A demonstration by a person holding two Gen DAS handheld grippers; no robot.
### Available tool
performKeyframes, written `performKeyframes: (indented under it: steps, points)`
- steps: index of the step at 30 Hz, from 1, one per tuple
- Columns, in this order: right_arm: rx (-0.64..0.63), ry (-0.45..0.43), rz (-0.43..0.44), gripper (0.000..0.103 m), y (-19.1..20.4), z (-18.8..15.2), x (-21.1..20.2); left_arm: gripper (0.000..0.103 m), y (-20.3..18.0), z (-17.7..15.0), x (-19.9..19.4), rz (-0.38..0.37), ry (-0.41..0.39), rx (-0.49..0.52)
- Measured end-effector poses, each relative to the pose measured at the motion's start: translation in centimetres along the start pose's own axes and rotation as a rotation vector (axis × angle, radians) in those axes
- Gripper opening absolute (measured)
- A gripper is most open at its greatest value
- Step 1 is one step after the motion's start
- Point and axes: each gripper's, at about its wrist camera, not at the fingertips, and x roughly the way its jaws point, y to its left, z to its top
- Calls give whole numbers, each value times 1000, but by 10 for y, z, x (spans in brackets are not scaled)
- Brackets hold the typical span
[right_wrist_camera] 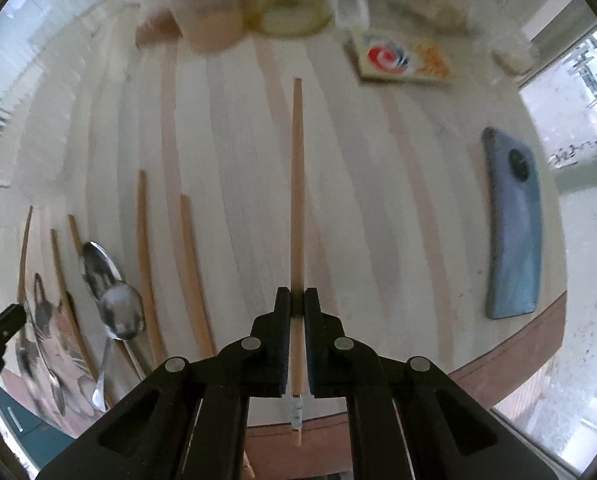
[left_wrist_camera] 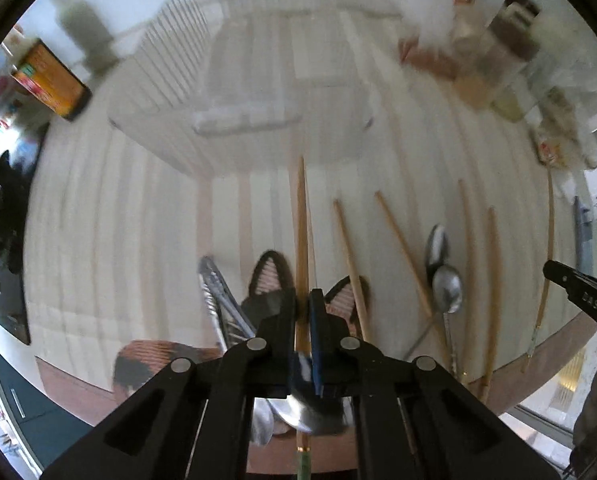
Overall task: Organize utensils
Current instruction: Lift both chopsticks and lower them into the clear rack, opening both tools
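My left gripper [left_wrist_camera: 302, 304] is shut on a wooden chopstick [left_wrist_camera: 300, 216] that points forward toward a white slatted utensil rack [left_wrist_camera: 234, 92]. My right gripper [right_wrist_camera: 297, 300] is shut on another wooden chopstick [right_wrist_camera: 297, 184], held above the striped table. Several loose chopsticks [left_wrist_camera: 402, 240] and two metal spoons [left_wrist_camera: 444, 280] lie on the table right of the left gripper; they also show in the right wrist view, chopsticks [right_wrist_camera: 190, 264] and spoons [right_wrist_camera: 114, 300]. A cat-face mat [left_wrist_camera: 270, 280] lies under the left gripper. The right gripper's tip [left_wrist_camera: 578, 292] shows at the left view's right edge.
A blue-grey phone [right_wrist_camera: 514, 224] lies near the table's right edge. A printed card [right_wrist_camera: 402, 58], jars and cups [right_wrist_camera: 286, 4] stand at the back. An orange box [left_wrist_camera: 50, 80] sits far left. The round table's brown rim [right_wrist_camera: 498, 360] is close in front.
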Motion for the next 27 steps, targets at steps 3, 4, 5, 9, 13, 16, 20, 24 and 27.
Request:
performKeyframes:
  steps: [3,4,5,9,13,16,20,24,27]
  points:
    - [5,-43,21,7,-2,1,-17,4,2,-4,-28,8,-72,5]
    - [4,-57,24,7,-3,-1,-24,4,3,-7,-38,1,-91,-2]
    - [1,-79,30,7,-2,-1,-31,4,17,-10,-32,-11,-95,-4]
    - [-9,-120,49,7,13,-19,-54,4,32,-7,-39,-57,-105,-34]
    - [-29,-150,77,7,25,-31,-69,4,46,-2,-48,-108,-136,-58]
    - [-39,-172,105,6,36,-26,-81,4,45,0,-67,-134,-169,-61]
    - [-56,-201,142,7,49,-30,-94,4,48,3,-88,-156,-207,-72]
    - [-75,-216,191,7,60,-27,-107,4,58,12,-110,-180,-255,-101]
    - [-94,-235,230,6,75,-20,-120,4,70,28,-122,-193,-291,-132]
